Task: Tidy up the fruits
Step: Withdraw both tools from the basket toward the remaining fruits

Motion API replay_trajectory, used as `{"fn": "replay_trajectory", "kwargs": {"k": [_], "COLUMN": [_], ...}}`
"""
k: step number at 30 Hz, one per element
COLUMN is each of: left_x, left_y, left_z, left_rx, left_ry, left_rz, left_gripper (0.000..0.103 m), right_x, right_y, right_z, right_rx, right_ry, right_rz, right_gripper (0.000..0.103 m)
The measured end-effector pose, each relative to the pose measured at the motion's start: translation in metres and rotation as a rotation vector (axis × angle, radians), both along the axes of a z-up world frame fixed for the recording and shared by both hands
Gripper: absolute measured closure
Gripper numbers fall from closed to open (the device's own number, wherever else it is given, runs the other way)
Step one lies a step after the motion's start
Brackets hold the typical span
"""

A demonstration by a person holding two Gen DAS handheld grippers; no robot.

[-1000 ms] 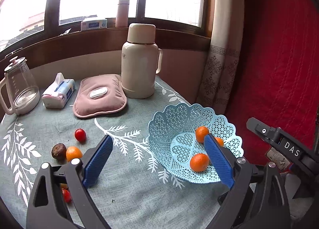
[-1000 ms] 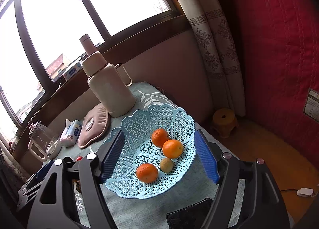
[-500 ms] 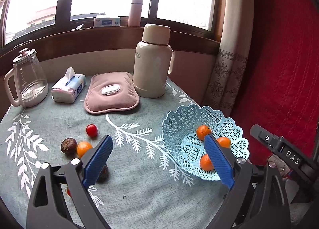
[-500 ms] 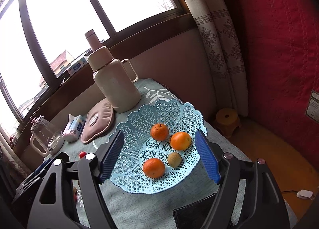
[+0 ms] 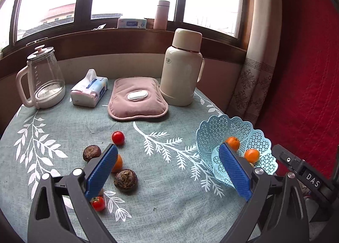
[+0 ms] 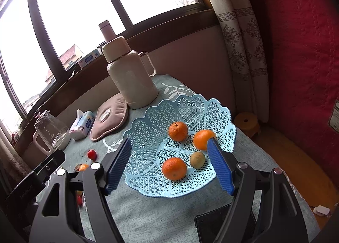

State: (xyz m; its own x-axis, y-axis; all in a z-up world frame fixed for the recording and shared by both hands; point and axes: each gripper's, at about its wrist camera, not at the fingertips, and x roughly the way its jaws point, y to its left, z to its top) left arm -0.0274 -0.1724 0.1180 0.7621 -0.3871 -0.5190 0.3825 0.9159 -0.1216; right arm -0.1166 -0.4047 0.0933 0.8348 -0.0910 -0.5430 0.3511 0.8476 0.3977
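1. The left gripper (image 5: pixel 167 171) points downward over the table (image 5: pixel 169 200), its blue pads spread wide with nothing between them.
2. The right gripper (image 6: pixel 169 164) tilts down over the blue basket (image 6: pixel 148 120), jaws standing wide and empty; the basket's bowl shows between its pads without touching them.
3. In the right wrist view the basket holds three oranges (image 6: pixel 178 131) and a small greenish fruit (image 6: pixel 197 159); the orange at 2 o'clock is partly hidden by the right pad.
4. In the left wrist view the basket sits at 4 o'clock on the table, half masked by the right-hand pad, so only two oranges show there.
5. Loose fruit lies at 8 o'clock of that view: a red tomato (image 5: pixel 118 137), two dark brown fruits (image 5: pixel 125 180), and an orange (image 5: pixel 117 163) mostly hidden behind the left-hand pad.
6. A second red fruit (image 5: pixel 98 203) peeks from under the gripper's frame; a pale thing just above it is too hidden to name.
7. Along the table's far side, from 10 to 1 o'clock, stand a glass kettle (image 5: pixel 42 80), a tissue pack (image 5: pixel 89 91), a pink warmer pad (image 5: pixel 136 99) and a cream flask (image 5: pixel 182 67).
8. A dark flat object (image 6: pixel 214 225) lies at the table's near edge, cut off by the right gripper's frame.
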Motion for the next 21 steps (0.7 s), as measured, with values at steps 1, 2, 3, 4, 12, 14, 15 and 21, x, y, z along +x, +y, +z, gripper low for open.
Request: {"fn": "replay_trajectory", "kwargs": {"k": [1,2,3,4,12,14,15,21], "left_x": [0.001,0.002,0.004,0.005,0.013,0.015,0.016,0.023], "left_y": [0.003,0.006,0.010,0.013,0.041,0.047,0.051,0.070], "left_z": [0.000,0.000,-0.001,0.000,-0.002,-0.004,-0.005,-0.012], "left_rx": [-0.003,-0.007,-0.010,-0.013,-0.029,-0.034,-0.036,-0.042], "left_ry": [0.002,0.004,0.006,0.007,0.021,0.030,0.034,0.057], "left_rz": [0.008,0.016,0.024,0.031,0.095,0.110,0.117,0.162], "left_gripper": [0.008,0.008,0.008,0.008,0.008,0.008,0.008,0.008], "right_x": [0.001,0.001,0.002,0.002,0.006,0.007,0.008,0.011], "right_y": [0.002,0.004,0.006,0.008,0.020,0.026,0.028,0.040], "right_z": [0.000,-0.001,-0.001,-0.001,-0.007,-0.009,-0.010,-0.015], "right_rx": [-0.001,-0.001,-0.002,-0.002,-0.002,-0.006,-0.007,-0.009], "right_ry": [0.002,0.003,0.005,0.006,0.023,0.030,0.034,0.051], "right_rz": [0.006,0.012,0.017,0.023,0.058,0.072,0.080,0.110], "right_gripper": [0.028,0.028,0.028,0.028,0.027,0.027,0.027,0.027]}}
